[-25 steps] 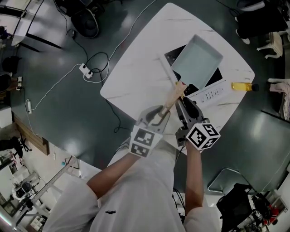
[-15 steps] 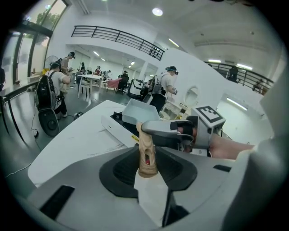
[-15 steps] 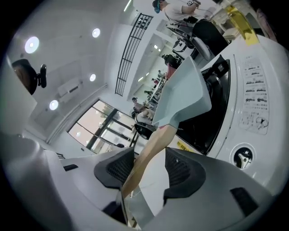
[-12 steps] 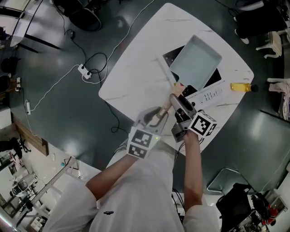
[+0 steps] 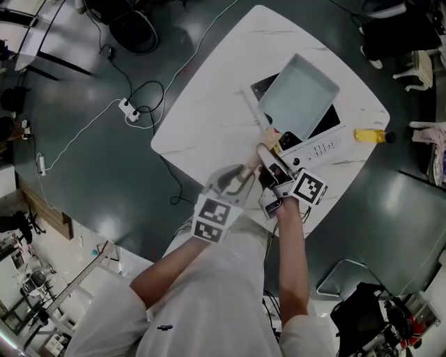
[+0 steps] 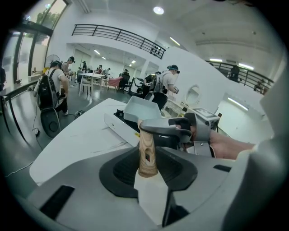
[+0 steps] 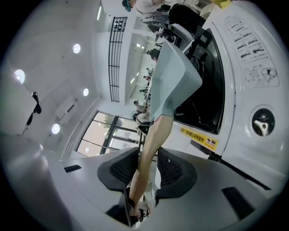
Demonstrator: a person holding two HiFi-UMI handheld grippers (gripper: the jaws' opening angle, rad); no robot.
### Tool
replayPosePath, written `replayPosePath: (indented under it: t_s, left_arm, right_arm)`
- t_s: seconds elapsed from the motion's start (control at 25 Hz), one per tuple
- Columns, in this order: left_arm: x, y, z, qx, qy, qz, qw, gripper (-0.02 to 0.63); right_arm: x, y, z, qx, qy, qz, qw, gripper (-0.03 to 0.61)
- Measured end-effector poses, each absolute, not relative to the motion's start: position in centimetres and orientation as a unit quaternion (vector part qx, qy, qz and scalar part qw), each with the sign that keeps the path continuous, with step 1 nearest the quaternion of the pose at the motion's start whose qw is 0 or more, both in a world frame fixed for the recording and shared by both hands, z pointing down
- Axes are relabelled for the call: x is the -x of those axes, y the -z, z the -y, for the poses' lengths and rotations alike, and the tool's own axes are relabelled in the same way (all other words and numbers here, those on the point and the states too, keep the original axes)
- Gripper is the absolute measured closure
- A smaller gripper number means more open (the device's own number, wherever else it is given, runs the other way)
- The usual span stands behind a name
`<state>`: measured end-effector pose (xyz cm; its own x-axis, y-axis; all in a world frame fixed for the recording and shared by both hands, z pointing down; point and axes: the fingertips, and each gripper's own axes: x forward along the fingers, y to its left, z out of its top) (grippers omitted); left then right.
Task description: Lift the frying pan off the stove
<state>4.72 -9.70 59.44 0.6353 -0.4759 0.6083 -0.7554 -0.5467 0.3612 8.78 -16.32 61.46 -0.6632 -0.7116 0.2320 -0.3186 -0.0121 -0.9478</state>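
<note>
The setting is a large open indoor hall, probably a lab or test space rather than a home kitchen. Indicators:
- a polished dark floor (image 5: 104,188) with a power strip (image 5: 130,108) and cables trailing across it;
- a free-standing white tabletop (image 5: 209,118) carrying a portable stove (image 5: 322,145);
- a mezzanine railing (image 6: 117,36) under recessed ceiling lights (image 6: 158,10);
- further tables (image 6: 92,76) and standing people (image 6: 50,85) in the background.

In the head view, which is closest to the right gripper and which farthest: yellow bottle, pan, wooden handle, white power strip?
The right gripper has its jaws closing.
1. wooden handle, between its jaws.
2. pan, just ahead, over the stove.
3. yellow bottle, off to the stove's right.
4. white power strip, on the floor, far left.
</note>
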Motion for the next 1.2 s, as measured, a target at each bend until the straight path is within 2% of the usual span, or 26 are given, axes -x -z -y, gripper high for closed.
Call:
replayPosePath:
  t_s: [0.68, 1.2]
  left_arm:
    - [-3.8, -58.0, 9.3, -0.858, -0.216, 0.351, 0.306, 0.505]
    - [-1.8, -53.1, 7.7, -0.87, -0.2, 0.342, 0.294, 0.505]
  right_arm:
    - [-8.2, -60.0, 15.9, 0.397, 0.582, -0.682, 0.196, 0.46]
    - [-5.8, -53.7, 14.6, 0.39, 0.543, -0.719, 0.191, 0.463]
